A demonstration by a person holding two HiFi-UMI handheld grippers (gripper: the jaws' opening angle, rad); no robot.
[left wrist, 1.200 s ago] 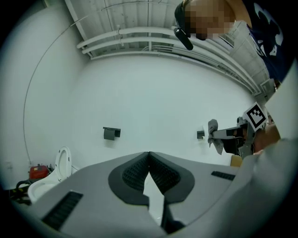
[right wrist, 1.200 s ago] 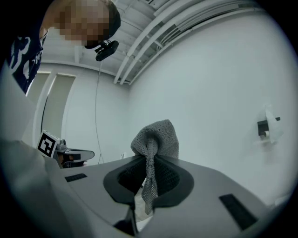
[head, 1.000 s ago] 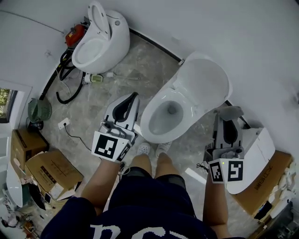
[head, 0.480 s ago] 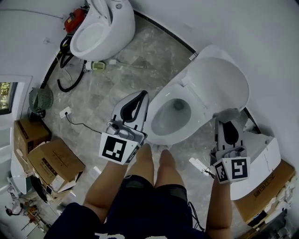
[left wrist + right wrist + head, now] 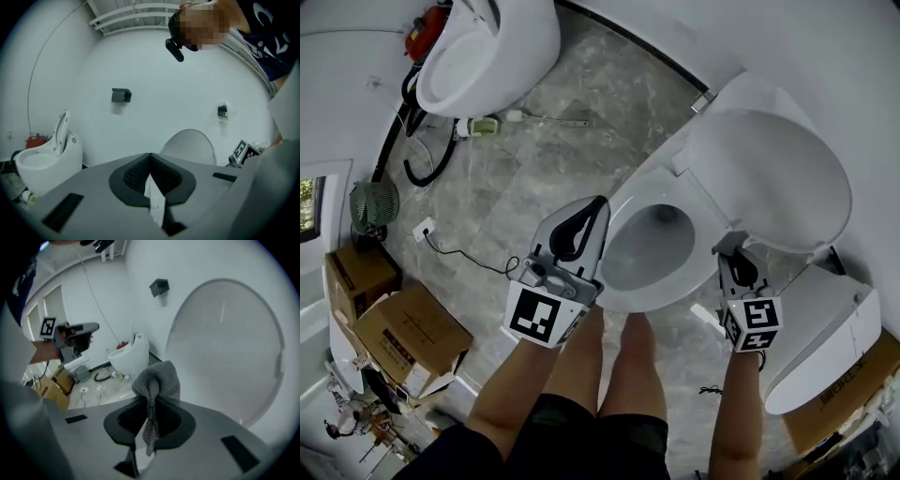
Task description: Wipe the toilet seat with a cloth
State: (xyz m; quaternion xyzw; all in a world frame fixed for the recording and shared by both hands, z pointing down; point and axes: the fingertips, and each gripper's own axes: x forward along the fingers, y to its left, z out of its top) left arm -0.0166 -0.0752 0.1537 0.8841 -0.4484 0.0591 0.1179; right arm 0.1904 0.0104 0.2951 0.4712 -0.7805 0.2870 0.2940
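Grey cloth (image 5: 157, 380) is pinched in your right gripper (image 5: 151, 404). The jaws squeeze its middle, and a bunch of it sticks out past the tips.

Yes, and the cloth is long the same way as your jaws. It points at the raised lid (image 5: 769, 178) and is close to it. I can't tell if it touches.

Your cloth is up by the back right side of the toilet seat (image 5: 621, 300), near where the lid joins on.

That seat is long from your legs (image 5: 609, 375) up to the lid. Its round front end points at your feet.

Your left gripper (image 5: 600, 202) is pressed together with nothing in it. It sits just beside the left edge of the seat, and its tips point up along it.

Look around you too. A second toilet (image 5: 478, 56) stands far off at the top left, with a black hose (image 5: 411, 155) beside it. A green fan (image 5: 373, 204) and cardboard boxes (image 5: 403, 342) are on your left. A big white toilet part (image 5: 825, 337) lies close on your right.
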